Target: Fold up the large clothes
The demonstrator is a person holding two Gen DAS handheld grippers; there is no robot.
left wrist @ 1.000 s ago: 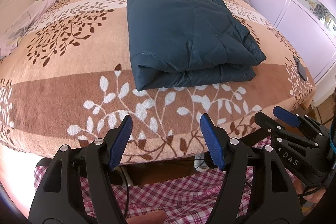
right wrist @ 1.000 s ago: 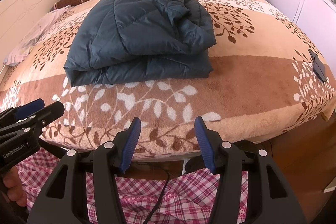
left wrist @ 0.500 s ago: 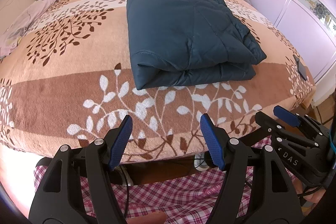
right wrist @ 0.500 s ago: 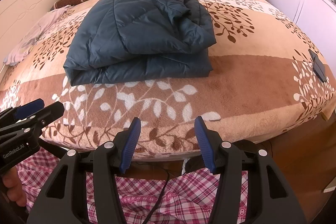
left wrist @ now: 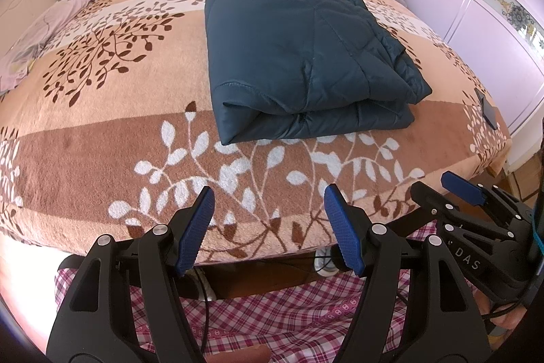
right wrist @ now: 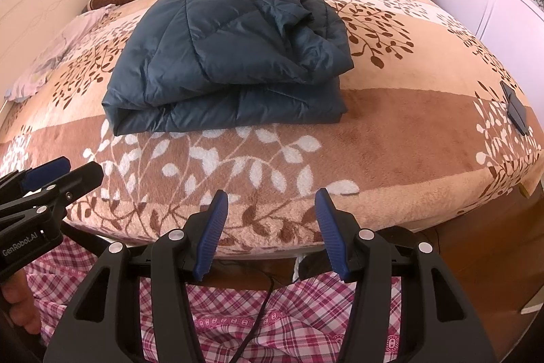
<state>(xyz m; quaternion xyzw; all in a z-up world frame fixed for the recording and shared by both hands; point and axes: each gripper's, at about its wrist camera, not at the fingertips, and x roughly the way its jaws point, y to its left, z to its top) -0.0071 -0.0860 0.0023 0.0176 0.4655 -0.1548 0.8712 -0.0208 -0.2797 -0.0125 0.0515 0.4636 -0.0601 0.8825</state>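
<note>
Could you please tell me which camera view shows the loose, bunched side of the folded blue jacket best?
The right wrist view: the blue jacket shows its rumpled layers spread openly toward the lens. In the left wrist view the jacket shows mainly its smooth top and rolled front edge, and the bunched side is a narrow strip at its right edge.

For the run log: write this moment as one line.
jacket: folded, on bed | left gripper: open, empty | right gripper: open, empty | both short of the bed edge

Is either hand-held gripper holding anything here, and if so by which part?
Nothing is held. The left hand-held gripper and right hand-held gripper are both open and empty, apart from the folded blue jacket on the bed.
</note>
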